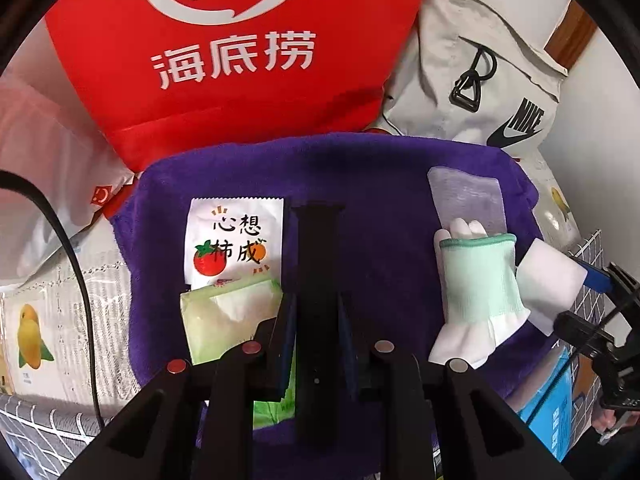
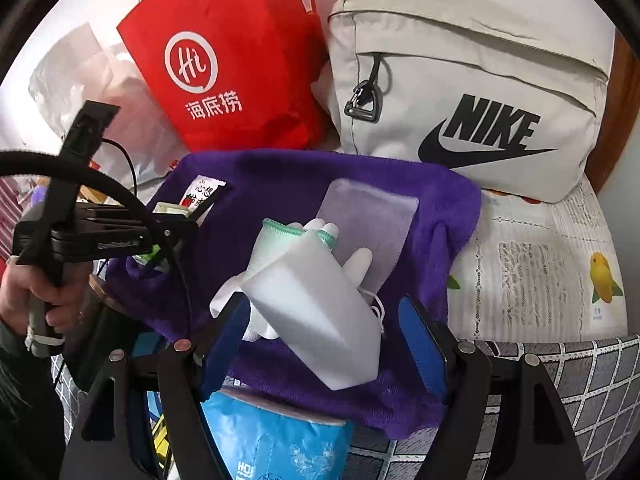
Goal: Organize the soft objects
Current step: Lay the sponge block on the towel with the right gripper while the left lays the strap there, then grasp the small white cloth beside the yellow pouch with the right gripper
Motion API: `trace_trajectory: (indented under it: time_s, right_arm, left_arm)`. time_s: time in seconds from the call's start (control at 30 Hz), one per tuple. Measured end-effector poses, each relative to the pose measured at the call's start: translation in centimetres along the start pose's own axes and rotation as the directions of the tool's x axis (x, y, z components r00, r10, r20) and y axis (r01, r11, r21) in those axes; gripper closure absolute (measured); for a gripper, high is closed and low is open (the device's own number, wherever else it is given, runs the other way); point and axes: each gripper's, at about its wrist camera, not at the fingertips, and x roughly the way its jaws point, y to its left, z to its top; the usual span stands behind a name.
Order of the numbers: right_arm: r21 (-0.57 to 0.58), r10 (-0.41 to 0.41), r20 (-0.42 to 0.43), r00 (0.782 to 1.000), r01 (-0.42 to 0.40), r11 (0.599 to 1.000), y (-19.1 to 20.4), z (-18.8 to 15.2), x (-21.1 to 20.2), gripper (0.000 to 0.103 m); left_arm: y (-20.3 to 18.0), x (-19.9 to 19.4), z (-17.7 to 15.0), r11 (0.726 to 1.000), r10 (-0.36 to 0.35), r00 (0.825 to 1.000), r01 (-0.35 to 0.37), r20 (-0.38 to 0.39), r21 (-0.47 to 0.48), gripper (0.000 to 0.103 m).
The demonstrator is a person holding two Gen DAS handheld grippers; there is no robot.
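While a dark strap is pinched between the nearly closed jaws of the left gripper, which is pitched steeply down over the purple towel, a white sachet and green tissue pack are seen at nine o'clock. At three o'clock, the right gripper is spread wide around a white sponge block without pressing it, beside the glove.
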Motion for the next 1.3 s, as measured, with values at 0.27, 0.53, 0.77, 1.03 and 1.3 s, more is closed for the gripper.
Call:
trace_trajectory:
  time_s: [0.27,0.53,0.77,1.03,1.3]
  right_arm:
    - [0.04,-0.013,0.049,0.999,0.011,0.999,-0.7,-1.1,-2.6,0.027]
    - [0.095,-0.034,0.051,0.998,0.029,0.995,-1.7,-4.2,-5.6,0.027]
    - [0.117,-0.019,0.039,0.999,0.014,0.993,-0.6,-7.9,-8.1,0.027]
    - [0.112,0.034,0.045,0.998,-0.039,0.993,1.9,-11.2,-10.6,0.027]
    - [0.057,0.107,0.009,0.994,-0.107,0.993,6.2,-14.0,-10.9,0.027]
  left_arm:
    - [0.1,0.5,0.3,1.0,-0.022,0.999,0.022,-0.036,-0.019,0.075]
    - [0.0,-3.6,-0.9,1.0,-0.009,1.0,0.009,0.007,-0.028,0.055]
    - [-1.1,-8.3,-4.1,1.0,-0.004,0.998,0.004,0.059,-0.005,0.052]
    - [-2.1,-12.1,-9.4,1.0,-0.026,0.994,0.027,0.105,-0.009,0.049]
    - [-2.1,-14.5,-16.7,0.997,0.008,0.988,0.004,0.155,-0.078,0.048]
